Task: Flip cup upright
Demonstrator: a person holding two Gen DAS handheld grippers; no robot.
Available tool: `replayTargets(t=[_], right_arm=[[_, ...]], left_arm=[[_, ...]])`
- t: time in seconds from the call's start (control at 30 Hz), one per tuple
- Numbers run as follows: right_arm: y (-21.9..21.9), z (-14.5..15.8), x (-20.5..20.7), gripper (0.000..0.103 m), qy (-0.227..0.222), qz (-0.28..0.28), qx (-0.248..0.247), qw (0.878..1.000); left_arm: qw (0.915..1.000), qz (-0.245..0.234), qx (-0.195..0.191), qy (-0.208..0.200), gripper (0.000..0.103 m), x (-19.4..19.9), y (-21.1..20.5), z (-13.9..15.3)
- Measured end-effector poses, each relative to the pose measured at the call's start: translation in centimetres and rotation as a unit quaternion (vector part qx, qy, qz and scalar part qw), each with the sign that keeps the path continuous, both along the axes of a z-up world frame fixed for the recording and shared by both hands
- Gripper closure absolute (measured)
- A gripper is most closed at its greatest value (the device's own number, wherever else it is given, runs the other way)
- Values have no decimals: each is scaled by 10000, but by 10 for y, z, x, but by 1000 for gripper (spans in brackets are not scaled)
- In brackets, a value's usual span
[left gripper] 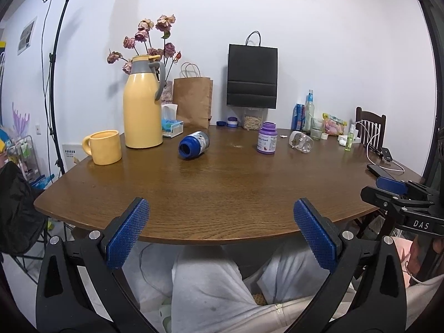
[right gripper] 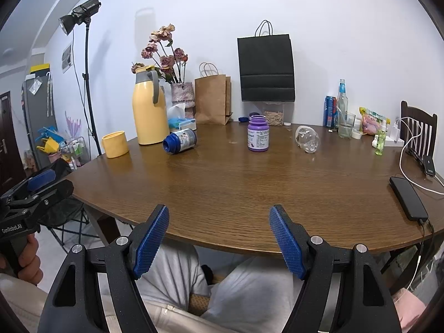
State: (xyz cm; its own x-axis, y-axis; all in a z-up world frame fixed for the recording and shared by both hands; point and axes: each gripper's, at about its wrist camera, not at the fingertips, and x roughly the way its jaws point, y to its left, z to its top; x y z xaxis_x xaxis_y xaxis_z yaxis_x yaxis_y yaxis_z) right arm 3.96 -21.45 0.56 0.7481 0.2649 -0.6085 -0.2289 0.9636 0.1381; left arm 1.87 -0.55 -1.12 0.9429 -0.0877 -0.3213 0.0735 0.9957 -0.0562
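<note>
A clear glass cup [left gripper: 301, 141] lies on its side on the brown table [left gripper: 222, 188], right of centre and far from me; it also shows in the right wrist view [right gripper: 307, 138]. A yellow mug [left gripper: 104, 147] stands upright at the table's left; it shows in the right wrist view too [right gripper: 115, 144]. My left gripper [left gripper: 222, 216] is open and empty, held at the table's near edge. My right gripper [right gripper: 219, 222] is open and empty, also at the near edge. Each gripper shows at the side of the other's view.
A blue bottle [left gripper: 193, 145] lies on its side mid-table. A purple bottle [left gripper: 267, 138] stands upright. A yellow thermos [left gripper: 143, 102], tissue box, paper bags, drink bottles and a glass line the back. A phone [right gripper: 408, 198] with cable lies at the right edge.
</note>
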Motion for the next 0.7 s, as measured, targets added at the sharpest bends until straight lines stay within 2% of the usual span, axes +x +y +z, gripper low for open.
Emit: replayTargets(t=[0.7], right_arm=[[-2,1,2,23,-13,-20,1,10000]], left_arm=[[10000,-10,41,-52,0,-1,1,4]])
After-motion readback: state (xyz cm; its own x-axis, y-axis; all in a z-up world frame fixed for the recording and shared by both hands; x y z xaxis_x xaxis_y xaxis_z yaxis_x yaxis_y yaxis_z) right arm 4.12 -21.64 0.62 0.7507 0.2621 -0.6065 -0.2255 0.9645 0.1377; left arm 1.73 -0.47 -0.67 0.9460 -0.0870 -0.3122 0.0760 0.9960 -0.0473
